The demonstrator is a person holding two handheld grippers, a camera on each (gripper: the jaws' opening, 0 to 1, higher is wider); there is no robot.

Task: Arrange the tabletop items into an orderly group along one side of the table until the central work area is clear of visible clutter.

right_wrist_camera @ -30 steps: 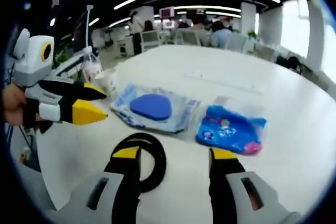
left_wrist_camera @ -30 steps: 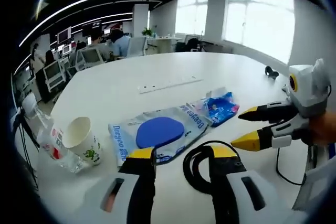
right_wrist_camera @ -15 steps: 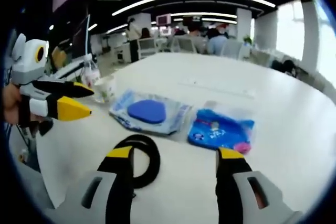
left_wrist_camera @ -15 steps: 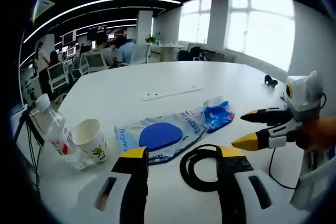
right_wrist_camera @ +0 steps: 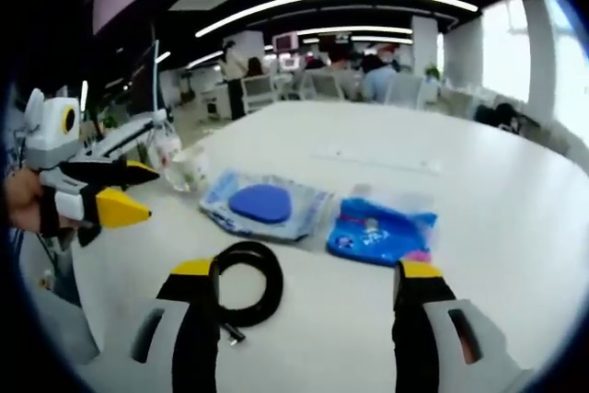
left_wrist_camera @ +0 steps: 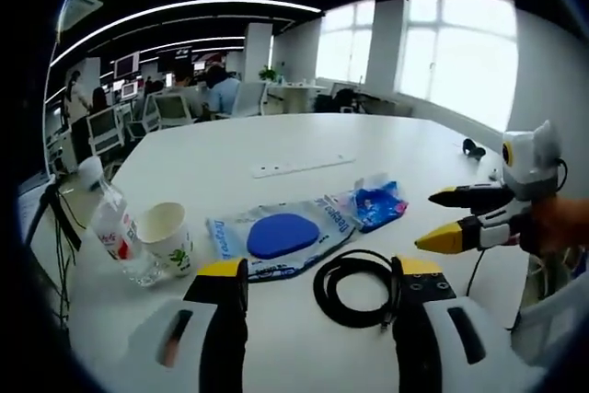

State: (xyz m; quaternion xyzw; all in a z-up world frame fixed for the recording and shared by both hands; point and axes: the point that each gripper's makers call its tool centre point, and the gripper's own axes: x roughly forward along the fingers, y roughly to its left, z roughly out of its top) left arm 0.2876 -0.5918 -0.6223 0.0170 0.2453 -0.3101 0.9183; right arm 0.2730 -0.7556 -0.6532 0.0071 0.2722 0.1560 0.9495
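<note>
- left gripper hovers with its fingers spread wide, holding nothing; the coiled black cable lies on the white desk between the tips.
- right gripper also has wide, empty fingers; the cable sits beside its left finger.
- beyond the cable lie a clear pouch with a blue disc and a blue packet, side by side.
- a paper cup and a plastic bottle stand together near the desk's edge.

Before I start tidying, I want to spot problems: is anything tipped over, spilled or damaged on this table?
Only the plastic bottle looks off: it leans beside the upright paper cup. No spill is visible. The black cable lies coiled, and both packets lie flat.
</note>
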